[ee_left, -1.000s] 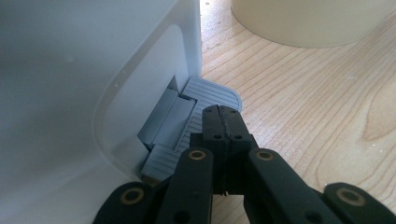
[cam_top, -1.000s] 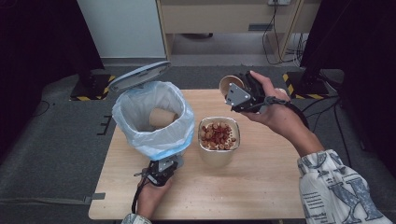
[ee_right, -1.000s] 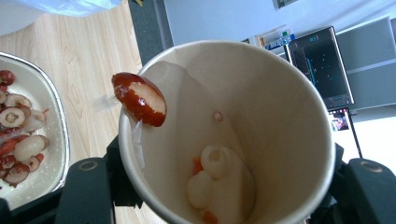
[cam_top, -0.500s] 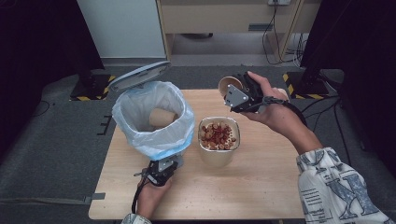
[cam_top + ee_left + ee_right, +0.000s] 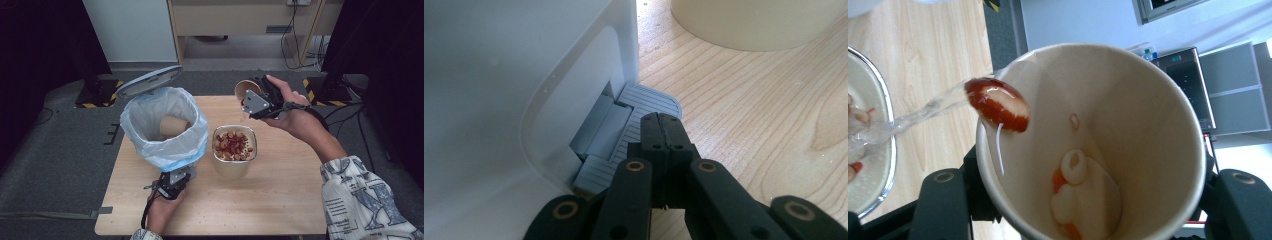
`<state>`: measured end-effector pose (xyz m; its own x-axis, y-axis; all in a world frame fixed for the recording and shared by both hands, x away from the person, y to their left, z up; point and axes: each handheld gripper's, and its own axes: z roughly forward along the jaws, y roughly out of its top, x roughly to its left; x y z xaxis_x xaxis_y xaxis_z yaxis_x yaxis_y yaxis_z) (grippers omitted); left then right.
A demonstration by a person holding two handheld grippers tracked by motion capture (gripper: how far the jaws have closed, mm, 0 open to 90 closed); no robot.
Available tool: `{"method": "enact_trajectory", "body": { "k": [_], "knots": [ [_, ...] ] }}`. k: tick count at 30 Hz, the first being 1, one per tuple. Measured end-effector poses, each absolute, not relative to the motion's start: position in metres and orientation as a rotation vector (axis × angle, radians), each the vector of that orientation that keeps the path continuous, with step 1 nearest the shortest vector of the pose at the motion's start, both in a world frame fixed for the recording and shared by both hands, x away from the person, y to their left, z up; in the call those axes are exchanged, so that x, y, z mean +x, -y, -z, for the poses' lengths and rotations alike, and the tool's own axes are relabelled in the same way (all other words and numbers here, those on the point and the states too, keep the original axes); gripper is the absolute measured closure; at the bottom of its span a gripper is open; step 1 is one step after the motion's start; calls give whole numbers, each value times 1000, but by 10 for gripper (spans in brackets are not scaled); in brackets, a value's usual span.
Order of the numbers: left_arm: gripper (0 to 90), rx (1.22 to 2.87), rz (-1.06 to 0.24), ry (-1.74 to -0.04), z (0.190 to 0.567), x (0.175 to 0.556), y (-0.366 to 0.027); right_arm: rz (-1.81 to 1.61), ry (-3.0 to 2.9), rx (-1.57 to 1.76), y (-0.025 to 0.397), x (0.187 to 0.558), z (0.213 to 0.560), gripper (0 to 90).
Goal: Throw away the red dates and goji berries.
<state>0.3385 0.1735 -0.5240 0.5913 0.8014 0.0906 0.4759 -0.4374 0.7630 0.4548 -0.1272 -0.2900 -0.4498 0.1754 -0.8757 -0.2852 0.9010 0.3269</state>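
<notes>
Right gripper clamps a tilted paper cup; left gripper presses the bin pedal.

Left jaws are fully closed, tips on the ribbed pedal at the bin's 6 o'clock base, lid up. The cup sits at 12 o'clock of the strainer bowl, near the table's far edge. Liquid and a red piece leave its rim; pale pieces remain inside. Bare tabletop lies toward 5 o'clock.

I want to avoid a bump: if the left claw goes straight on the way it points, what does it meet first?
The left claw, shut, rests over the grey pedal of the white bin. Straight on, it would probably meet the bin's wall just behind the pedal, though depth is unclear.
</notes>
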Motion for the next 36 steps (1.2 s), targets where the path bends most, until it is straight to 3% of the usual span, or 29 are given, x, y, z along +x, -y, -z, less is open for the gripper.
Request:
{"method": "enact_trajectory", "body": {
  "k": [36],
  "knots": [
    [893, 2118, -583, -1001, 524, 339, -173, -490, -1977, -84, 125, 453, 293, 333]
  ]
}}
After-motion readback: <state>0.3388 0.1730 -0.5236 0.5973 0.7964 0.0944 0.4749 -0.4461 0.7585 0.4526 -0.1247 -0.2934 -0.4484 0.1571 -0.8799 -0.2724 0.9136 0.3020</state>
